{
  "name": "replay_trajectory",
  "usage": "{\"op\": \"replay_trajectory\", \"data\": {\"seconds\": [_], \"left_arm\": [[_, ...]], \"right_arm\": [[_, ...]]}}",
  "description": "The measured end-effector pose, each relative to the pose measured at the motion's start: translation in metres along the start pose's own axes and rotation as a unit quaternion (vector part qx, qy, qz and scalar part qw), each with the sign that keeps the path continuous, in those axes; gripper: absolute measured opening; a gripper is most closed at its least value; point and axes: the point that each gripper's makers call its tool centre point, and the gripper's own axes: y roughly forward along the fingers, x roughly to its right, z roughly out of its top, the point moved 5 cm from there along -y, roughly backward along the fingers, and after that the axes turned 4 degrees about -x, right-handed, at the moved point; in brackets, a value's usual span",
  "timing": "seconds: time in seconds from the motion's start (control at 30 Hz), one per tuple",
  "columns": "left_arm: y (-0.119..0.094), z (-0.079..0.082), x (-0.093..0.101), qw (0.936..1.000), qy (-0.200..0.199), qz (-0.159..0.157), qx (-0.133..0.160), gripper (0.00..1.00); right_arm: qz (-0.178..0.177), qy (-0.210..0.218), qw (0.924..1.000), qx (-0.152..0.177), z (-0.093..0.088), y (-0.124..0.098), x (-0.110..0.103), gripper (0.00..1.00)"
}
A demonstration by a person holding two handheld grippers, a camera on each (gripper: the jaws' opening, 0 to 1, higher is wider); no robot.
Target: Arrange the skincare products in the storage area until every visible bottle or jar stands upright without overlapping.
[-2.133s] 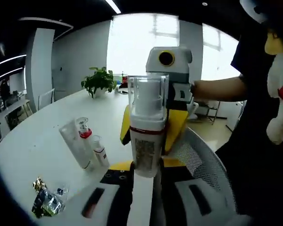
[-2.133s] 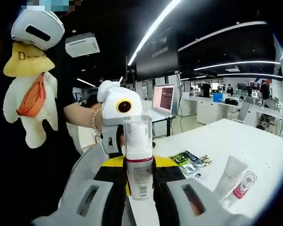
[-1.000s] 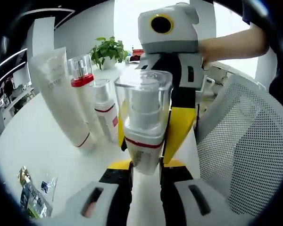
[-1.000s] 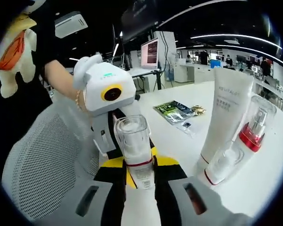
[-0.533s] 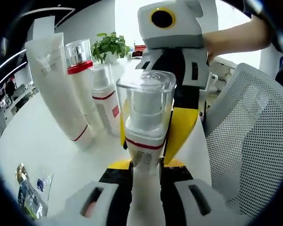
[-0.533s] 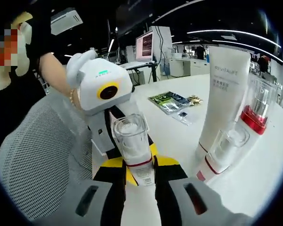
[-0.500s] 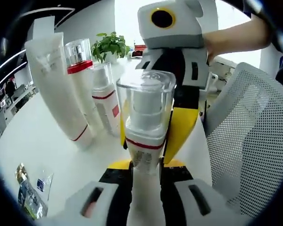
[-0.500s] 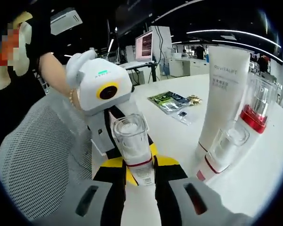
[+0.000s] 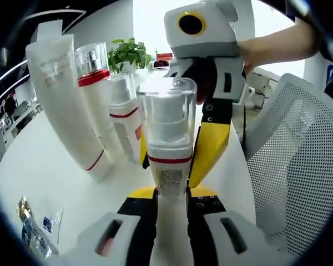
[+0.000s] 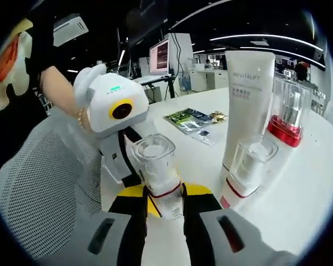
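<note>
My left claw (image 9: pixel 171 202) and right claw (image 10: pixel 164 208) both squeeze the little pump bottle (image 9: pixel 167 138) between them (it stands straight). The tall tube (image 9: pixel 64 100) and two bottles stand beside it. I should lower it gently onto the counter (image 9: pixel 44 183), not bumping them.
</note>
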Motion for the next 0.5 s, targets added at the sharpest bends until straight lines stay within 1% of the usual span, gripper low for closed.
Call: {"op": "replay_trajectory", "data": {"seconds": [0.2,0.23,0.3,0.4,0.5], "left_arm": [[0.000,0.004,-0.003,0.9999,-0.002,-0.013,0.009,0.19],[0.001,0.004,-0.004,0.9999,0.000,-0.012,0.005,0.19],[0.002,0.004,-0.006,0.9999,0.003,-0.011,0.005,0.18],[0.004,0.003,-0.012,0.9999,0.001,-0.012,0.005,0.18],[0.006,0.004,-0.018,0.9999,0.007,-0.014,0.002,0.18]], "right_arm": [[-0.005,0.004,1.0000,0.004,0.000,0.001,0.000,0.24],[-0.007,0.005,1.0000,0.005,0.000,0.001,0.000,0.24],[-0.018,0.007,0.9998,0.008,0.001,0.002,0.002,0.24],[-0.031,0.022,0.9992,0.014,0.001,0.002,0.007,0.24],[-0.038,0.035,0.9985,0.019,0.001,0.000,0.008,0.28]]}}
